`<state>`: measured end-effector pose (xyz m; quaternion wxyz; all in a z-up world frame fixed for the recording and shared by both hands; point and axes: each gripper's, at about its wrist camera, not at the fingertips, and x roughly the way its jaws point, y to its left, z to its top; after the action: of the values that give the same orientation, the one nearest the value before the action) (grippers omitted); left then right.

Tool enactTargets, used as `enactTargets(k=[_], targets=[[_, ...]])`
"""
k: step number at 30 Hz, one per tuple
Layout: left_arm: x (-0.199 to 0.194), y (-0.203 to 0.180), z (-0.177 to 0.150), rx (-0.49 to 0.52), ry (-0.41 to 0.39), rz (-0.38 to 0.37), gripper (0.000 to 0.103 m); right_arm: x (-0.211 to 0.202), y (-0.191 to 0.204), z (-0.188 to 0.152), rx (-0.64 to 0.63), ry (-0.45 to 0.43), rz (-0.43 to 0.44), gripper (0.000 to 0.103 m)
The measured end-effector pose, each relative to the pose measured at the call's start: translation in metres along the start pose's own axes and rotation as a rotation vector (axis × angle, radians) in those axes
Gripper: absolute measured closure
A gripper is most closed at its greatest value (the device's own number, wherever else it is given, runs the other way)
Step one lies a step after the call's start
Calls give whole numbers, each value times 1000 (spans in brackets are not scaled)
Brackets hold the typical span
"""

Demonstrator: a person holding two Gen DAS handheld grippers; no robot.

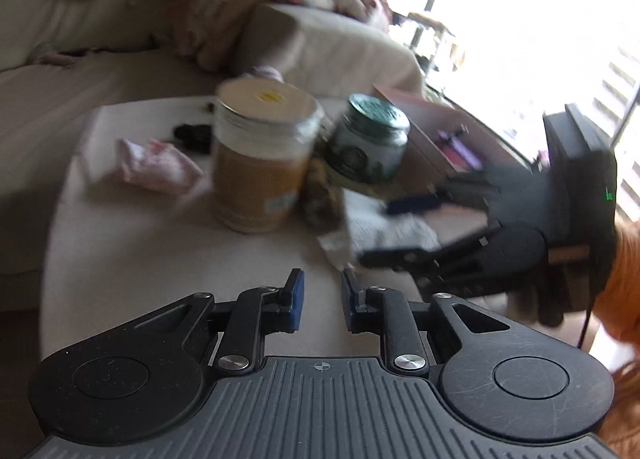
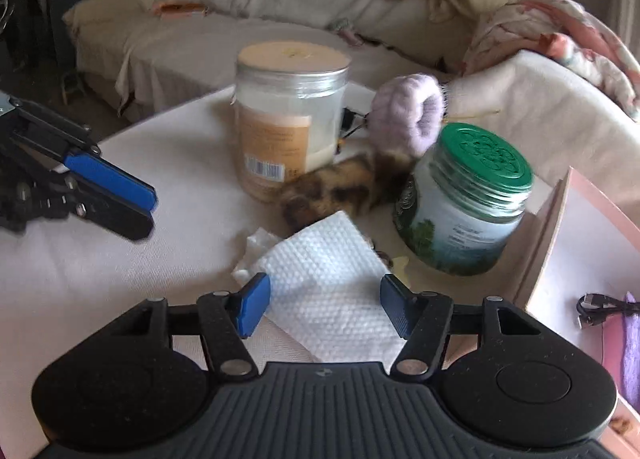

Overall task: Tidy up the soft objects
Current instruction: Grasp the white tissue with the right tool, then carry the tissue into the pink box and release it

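A white paper towel point(image 2: 320, 279) lies on the white table point(image 2: 180, 163), between the open fingers of my right gripper point(image 2: 325, 305), which is empty. Behind it lie a brown spotted furry scrunchie point(image 2: 332, 191) and a lilac fluffy scrunchie point(image 2: 404, 115). In the left wrist view the towel point(image 1: 384, 227) and brown scrunchie point(image 1: 320, 195) lie ahead on the right, and a pink cloth point(image 1: 156, 167) lies to the left. My left gripper point(image 1: 322, 293) is slightly open and empty over bare table. The right gripper point(image 1: 396, 231) reaches in from the right over the towel.
A tall jar with a beige lid point(image 2: 288, 115) and a green-lidded jar point(image 2: 464, 199) stand behind the towel. A pink open box point(image 2: 576, 243) with a black cable point(image 2: 600, 309) is at right. A beige sofa point(image 2: 240, 19) with blankets curves behind the table.
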<state>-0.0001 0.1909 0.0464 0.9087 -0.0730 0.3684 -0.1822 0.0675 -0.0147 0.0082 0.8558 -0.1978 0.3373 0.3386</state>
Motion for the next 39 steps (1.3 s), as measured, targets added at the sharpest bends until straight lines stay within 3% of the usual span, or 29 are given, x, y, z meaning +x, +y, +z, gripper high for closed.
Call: enactTargets(k=[2,5,9,14,21,28,31,37,39], targets=[[3,2,5,-30,-19,-16,81,-5,-6,-3,58,19,26,73],[16,-6,13,-23,-24,-44,81,-22,-11,-13,105,35,31,91],[37,-33,25,55,-21,-33,81,-55,-20,-31,211,24,35,93],[75,-71,46,183,-31,36,81,-82,-36,-57,287,40,-24,93],[131,-84,66,248,92,159,78,-104,-48,-87,339,14,-43,93],[137,-76,63,200,168,66,69,-114,-52,-104,388,-36,-26,93],[132,-84,55,230,176,39,68,-120,-51,-107,399,-55,-15,93],[141,-92,52,181,113,81,69,-135,-41,-109,399,-88,-40,93],[138,-99,46,217,91,103,78,-147,-35,-111,390,-101,-64,93]])
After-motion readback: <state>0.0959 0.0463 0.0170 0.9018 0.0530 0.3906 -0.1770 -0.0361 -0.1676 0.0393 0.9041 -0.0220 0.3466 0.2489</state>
